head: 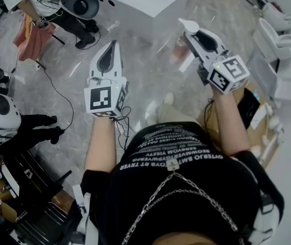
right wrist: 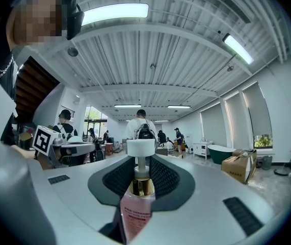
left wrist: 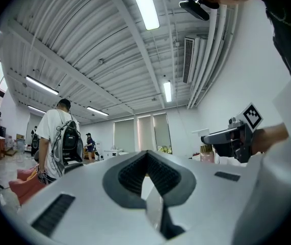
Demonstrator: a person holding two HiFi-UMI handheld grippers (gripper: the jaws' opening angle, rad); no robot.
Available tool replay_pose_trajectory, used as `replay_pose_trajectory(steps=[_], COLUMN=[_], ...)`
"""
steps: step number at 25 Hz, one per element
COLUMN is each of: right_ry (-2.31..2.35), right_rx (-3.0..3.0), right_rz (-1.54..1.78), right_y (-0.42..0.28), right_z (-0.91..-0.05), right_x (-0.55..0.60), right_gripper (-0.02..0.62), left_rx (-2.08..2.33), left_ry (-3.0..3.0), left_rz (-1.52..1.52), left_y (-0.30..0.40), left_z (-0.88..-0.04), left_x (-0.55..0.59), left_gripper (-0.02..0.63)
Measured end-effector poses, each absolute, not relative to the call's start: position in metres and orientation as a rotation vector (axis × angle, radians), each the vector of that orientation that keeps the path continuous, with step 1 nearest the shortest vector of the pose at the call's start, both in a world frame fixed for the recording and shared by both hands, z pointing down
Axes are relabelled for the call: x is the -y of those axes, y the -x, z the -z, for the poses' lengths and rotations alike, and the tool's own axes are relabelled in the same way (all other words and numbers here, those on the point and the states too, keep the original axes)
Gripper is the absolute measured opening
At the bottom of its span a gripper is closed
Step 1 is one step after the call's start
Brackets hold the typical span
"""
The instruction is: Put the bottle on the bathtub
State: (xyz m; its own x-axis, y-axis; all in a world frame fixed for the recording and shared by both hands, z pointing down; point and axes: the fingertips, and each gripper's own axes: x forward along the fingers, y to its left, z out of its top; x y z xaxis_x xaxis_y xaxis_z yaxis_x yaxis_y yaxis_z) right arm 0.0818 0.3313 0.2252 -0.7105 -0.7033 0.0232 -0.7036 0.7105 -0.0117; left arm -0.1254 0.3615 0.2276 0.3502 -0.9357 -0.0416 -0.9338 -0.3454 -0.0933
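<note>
bottle [right wrist: 134, 216] label: small red print, too blurred to read
shirt [head: 172, 148] print: white capitals, upside down, illegible

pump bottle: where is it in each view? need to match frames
Head view: pump bottle upper right of centre, clamped in the right gripper.
Left gripper view: right of centre, a small pink body under the right gripper; tiny, probably the same bottle.
Right gripper view: bottom centre, between the jaws, white pump on top.
Shared landmark: the right gripper's marker cube, in head and left gripper views only.
</note>
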Motion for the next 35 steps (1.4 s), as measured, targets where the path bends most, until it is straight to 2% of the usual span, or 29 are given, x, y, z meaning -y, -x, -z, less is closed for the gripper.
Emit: replay_pose_trajectory(steps=[35], right_ry=[-1.134], right_rx=[2.917], right_rz=[-0.082], right_y=[-0.115], right_z=[-0.227], right_x=[-0.161], right_gripper=[0.087], left_rx=[-1.747], left_ry=[2.54], left_rz=[0.072], left_y=[0.087], left_z=[-0.244], left_x=[-0.18], left_gripper=[0.0])
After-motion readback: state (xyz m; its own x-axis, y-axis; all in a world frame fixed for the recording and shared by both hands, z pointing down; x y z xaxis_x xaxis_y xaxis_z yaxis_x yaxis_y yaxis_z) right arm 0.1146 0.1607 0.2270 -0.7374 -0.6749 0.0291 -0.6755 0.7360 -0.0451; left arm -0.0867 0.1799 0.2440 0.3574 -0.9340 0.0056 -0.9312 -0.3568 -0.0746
